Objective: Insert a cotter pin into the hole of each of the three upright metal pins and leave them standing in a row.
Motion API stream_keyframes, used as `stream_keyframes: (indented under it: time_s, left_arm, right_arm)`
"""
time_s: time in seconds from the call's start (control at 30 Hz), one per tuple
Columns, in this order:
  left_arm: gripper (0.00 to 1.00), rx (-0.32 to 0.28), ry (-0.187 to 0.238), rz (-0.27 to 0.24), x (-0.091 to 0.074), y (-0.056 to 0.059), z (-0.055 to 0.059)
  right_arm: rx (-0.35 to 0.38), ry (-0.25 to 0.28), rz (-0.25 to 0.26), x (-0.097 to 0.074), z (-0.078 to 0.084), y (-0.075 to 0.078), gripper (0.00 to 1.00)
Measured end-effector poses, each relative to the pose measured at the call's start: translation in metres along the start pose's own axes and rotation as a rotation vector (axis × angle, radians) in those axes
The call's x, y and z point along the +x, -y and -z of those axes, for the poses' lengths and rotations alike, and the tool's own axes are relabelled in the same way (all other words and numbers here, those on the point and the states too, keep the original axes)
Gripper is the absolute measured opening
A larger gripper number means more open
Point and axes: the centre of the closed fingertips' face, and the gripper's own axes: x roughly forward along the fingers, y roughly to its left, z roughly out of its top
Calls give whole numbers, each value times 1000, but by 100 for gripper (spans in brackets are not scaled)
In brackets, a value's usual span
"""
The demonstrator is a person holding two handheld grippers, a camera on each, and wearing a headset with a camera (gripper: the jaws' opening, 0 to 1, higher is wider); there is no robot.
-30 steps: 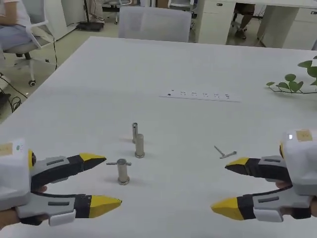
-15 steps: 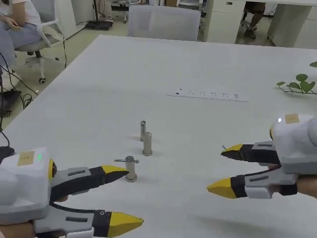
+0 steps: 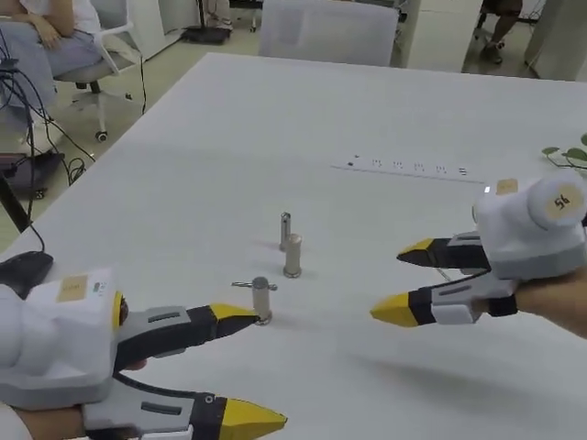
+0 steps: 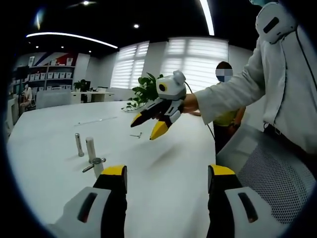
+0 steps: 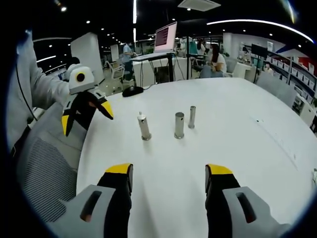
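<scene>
Jaws spread and empty, the left gripper (image 3: 263,368) hangs just short of the nearest metal pin (image 3: 262,299), already crossed by a cotter pin (image 3: 244,285). The right gripper (image 3: 390,282), equally open, hovers above a loose cotter pin (image 4: 139,134), likely to fetch it for the middle pin (image 3: 293,255) or far pin (image 3: 285,229) off to its left.

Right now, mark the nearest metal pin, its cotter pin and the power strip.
nearest metal pin (image 3: 263,301), head view, mid-shaft.
cotter pin (image 3: 242,285), head view, end sticking out left.
power strip (image 3: 408,169), head view, middle of top.
</scene>
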Motion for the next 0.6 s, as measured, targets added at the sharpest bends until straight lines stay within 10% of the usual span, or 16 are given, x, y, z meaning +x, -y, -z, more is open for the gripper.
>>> stream_keyframes:
  time_s: [0.6]
  left_arm:
    - [66, -12, 4, -92, -18, -25, 6]
  right_arm:
    - [-37, 0, -57, 59, -31, 14, 55]
